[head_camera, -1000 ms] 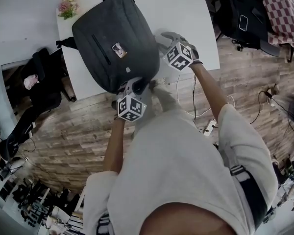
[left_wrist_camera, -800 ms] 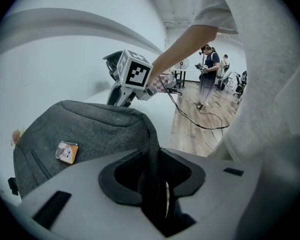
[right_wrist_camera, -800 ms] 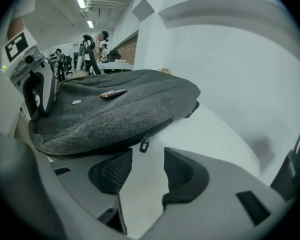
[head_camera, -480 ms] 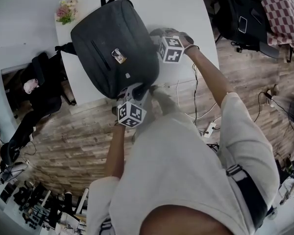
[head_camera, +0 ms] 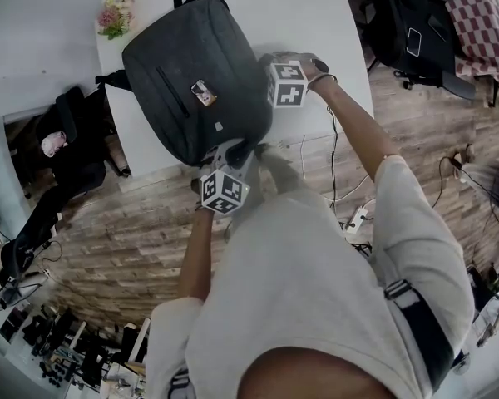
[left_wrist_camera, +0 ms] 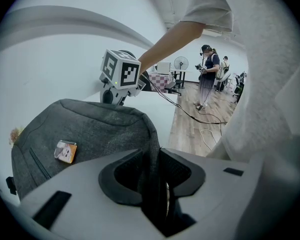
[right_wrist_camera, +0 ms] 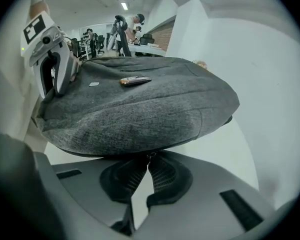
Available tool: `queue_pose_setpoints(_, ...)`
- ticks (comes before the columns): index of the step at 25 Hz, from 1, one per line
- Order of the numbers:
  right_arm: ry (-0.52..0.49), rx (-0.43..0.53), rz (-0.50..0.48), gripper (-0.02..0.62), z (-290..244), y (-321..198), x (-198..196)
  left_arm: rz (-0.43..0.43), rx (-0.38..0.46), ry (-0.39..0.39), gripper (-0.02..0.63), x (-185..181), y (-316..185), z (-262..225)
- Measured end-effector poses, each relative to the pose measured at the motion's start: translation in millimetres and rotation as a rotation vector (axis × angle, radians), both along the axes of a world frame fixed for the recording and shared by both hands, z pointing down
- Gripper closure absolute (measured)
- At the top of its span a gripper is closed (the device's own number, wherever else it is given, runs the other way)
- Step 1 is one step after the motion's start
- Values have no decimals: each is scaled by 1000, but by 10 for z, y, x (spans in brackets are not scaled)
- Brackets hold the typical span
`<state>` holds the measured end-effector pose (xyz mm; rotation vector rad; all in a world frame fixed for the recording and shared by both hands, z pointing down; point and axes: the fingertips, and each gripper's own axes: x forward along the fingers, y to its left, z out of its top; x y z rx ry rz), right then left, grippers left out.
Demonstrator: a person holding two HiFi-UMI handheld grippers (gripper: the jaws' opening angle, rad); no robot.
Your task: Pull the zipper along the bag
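Grey bag (head_camera: 195, 81) lies on white bench (head_camera: 316, 15). Left tool (left_wrist_camera: 152, 160) partly open, clamped on fold of bag at near corner. Right tool (right_wrist_camera: 149, 160) has just closed; tips almost together, pinching zipper pull (right_wrist_camera: 149, 155) at bag edge.

Bag (head_camera: 195, 77) on table (head_camera: 333, 23); flowers (head_camera: 115, 15) at far-left table corner, just beyond.

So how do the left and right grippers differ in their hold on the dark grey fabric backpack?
The left gripper clamps a thick fold of the dark grey fabric backpack, jaws partly apart; the right gripper has just closed, jaws almost touching, on what looks like the small zipper pull. The left sits at the bag's near end, the right along its side. Both grip its edge.
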<state>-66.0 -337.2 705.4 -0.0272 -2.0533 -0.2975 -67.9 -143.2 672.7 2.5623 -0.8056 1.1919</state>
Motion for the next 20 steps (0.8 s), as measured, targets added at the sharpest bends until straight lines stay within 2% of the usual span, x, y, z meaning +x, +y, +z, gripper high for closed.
queue_pose_setpoints(3, 32, 12, 25, 575, 14, 12, 71, -15, -2, 0, 482, -13, 4, 3)
queue_pose_setpoints(8, 34, 79, 124, 575, -38, 4, 171, -39, -11, 13, 488, -3, -12, -10)
queue_pose_setpoints(12, 47, 89, 159, 575, -18, 108, 209, -52, -13, 23, 488, -17, -40, -1)
queue_pose_setpoints(20, 51, 33, 290, 575, 34, 570, 421, -75, -20, 51, 489, 56, -137, 14)
